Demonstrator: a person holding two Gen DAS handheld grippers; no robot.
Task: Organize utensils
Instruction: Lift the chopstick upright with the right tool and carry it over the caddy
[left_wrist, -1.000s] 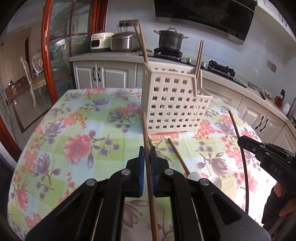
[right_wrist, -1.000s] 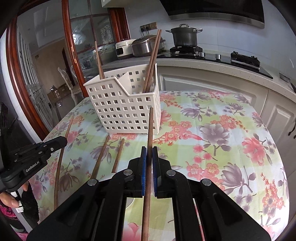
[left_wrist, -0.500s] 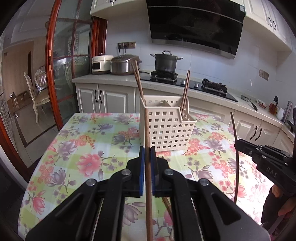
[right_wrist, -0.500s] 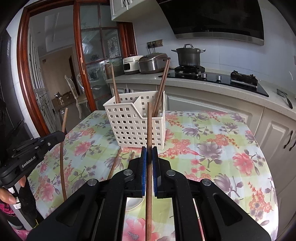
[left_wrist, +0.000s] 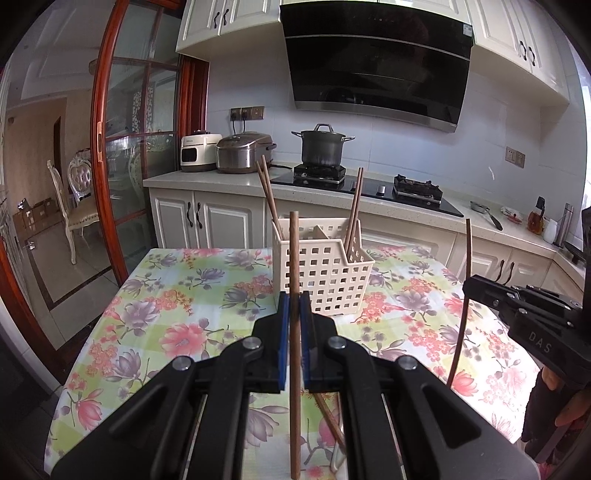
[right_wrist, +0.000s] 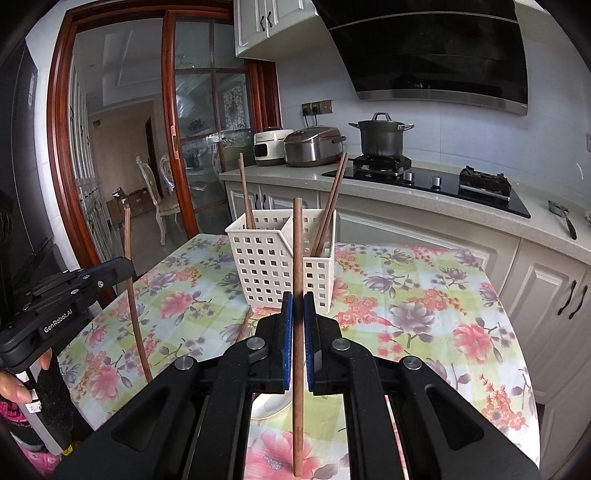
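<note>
Each gripper clamps one brown chopstick upright between its blue pads. The left gripper (left_wrist: 294, 306) holds its chopstick (left_wrist: 294, 332) in front of the white basket (left_wrist: 325, 273) on the floral table (left_wrist: 166, 295). The right gripper (right_wrist: 297, 308) pinches another chopstick (right_wrist: 297, 314) (its tip overlaps the basket's divider). More chopsticks stand inside the basket.

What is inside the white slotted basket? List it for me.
The white slotted basket has two compartments. Brown chopsticks stand in the left one, more chopsticks lean in the right one. Their lower ends and the basket floor are hidden by the walls.
</note>
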